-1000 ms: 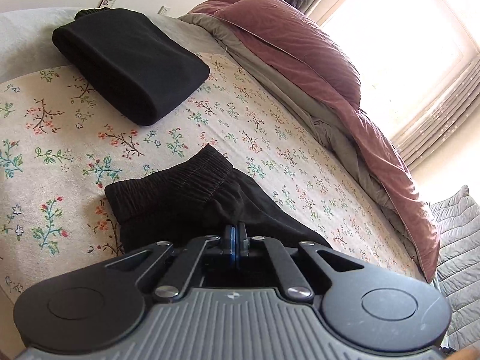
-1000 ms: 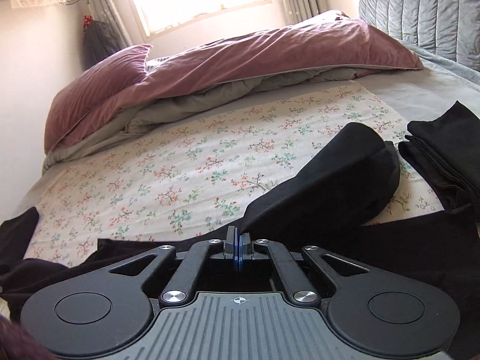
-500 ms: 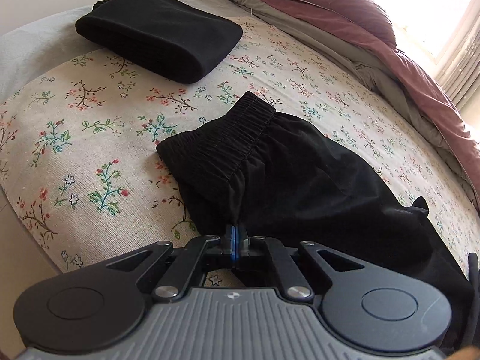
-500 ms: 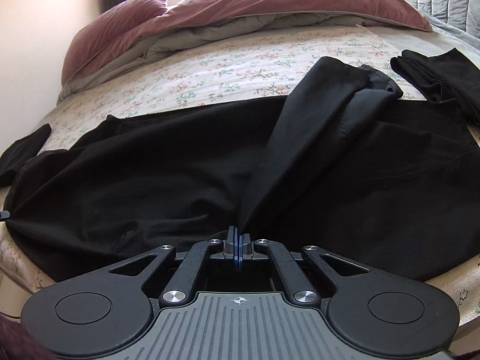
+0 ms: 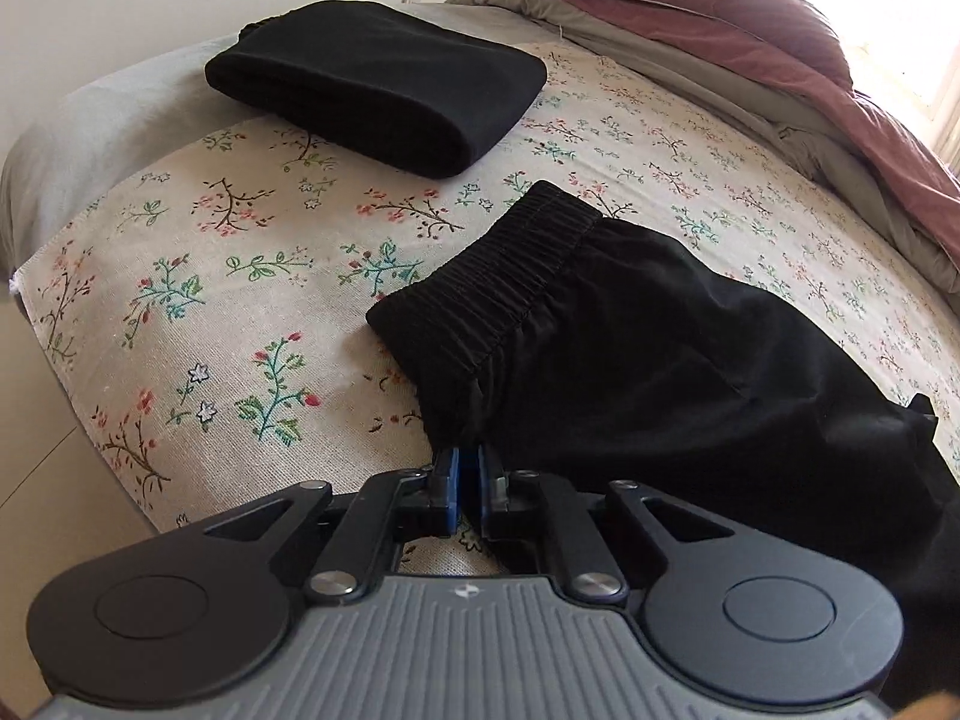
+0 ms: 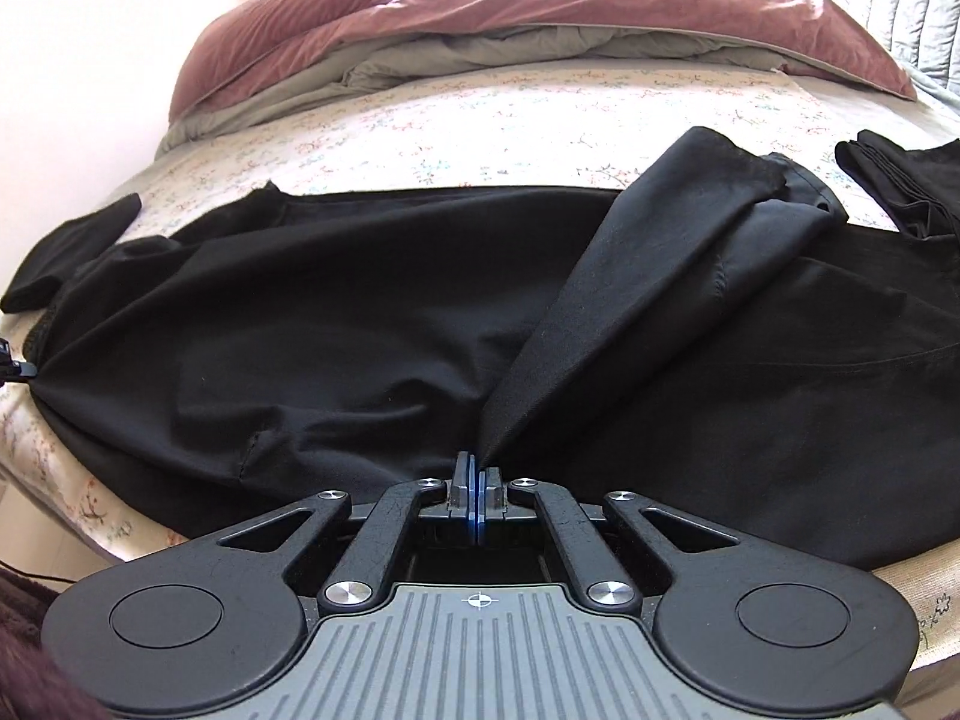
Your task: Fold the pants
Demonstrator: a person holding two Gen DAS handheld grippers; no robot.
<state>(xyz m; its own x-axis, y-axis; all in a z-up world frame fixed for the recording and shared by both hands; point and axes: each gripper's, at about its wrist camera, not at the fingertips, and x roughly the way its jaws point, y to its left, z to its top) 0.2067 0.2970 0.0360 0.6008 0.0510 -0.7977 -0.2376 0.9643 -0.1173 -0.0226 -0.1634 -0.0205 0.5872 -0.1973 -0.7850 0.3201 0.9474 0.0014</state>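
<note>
Black pants (image 5: pixel 630 348) lie across the floral bed sheet (image 5: pixel 240 276), with the elastic waistband (image 5: pixel 492 282) toward the left wrist view's middle. My left gripper (image 5: pixel 465 471) sits at the waist's near corner. Its jaws are opening, a narrow gap shows sheet between the blue pads, and the cloth edge lies just past the tips. In the right wrist view the pants (image 6: pixel 360 300) spread wide, one leg end (image 6: pixel 690 228) folded back over them. My right gripper (image 6: pixel 477 477) is shut on a pinch of that fold at the bed's near edge.
A folded black garment (image 5: pixel 372 84) rests near the bed's far left corner. Another black garment (image 6: pixel 900 186) lies at the right. A maroon and grey duvet (image 6: pixel 480 12) is bunched along the back. The floor (image 5: pixel 36 480) drops off at the sheet's near edge.
Both grippers tilted down toward the bed. The right one lowered the pants leg until it lay flat. The left gripper's pads, pressed together before, now stand slightly apart off the waist edge.
</note>
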